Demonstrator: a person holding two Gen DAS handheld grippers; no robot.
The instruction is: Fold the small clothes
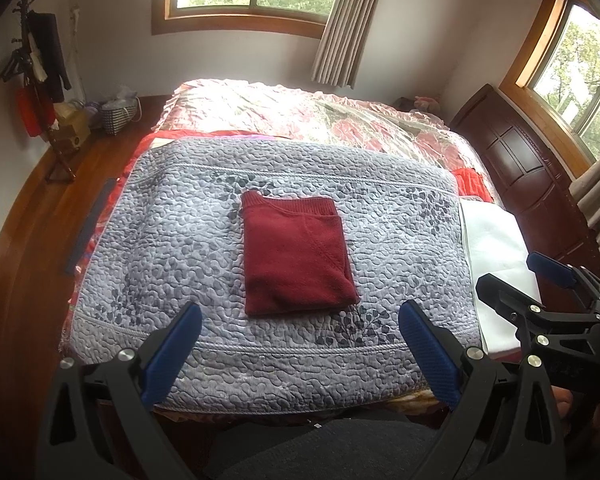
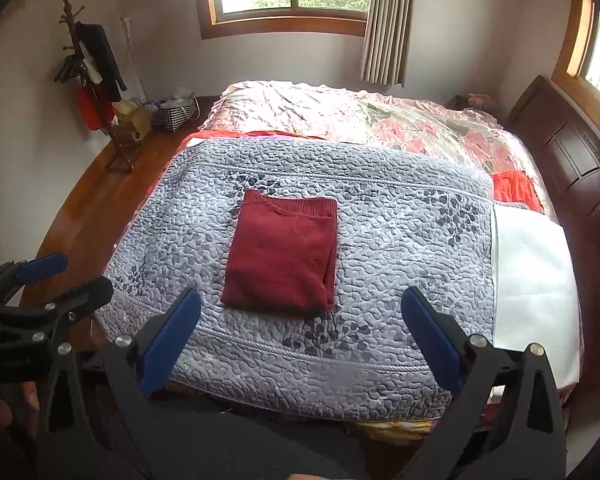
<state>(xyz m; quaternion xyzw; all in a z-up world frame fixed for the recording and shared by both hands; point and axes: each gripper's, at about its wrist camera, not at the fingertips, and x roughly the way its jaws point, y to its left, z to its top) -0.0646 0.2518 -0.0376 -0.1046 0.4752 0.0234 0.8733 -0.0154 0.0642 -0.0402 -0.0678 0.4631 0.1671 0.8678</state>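
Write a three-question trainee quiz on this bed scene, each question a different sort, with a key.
1. True or false: the left gripper is clamped on the red sweater.
2. Multiple choice: the sweater lies on A) the white cloth, B) the grey quilt, C) the wooden floor.
3. Fill in: the right gripper's jaws are ____.

Key:
1. False: it is open and apart from the sweater, which lies folded.
2. B.
3. Open, holding nothing.
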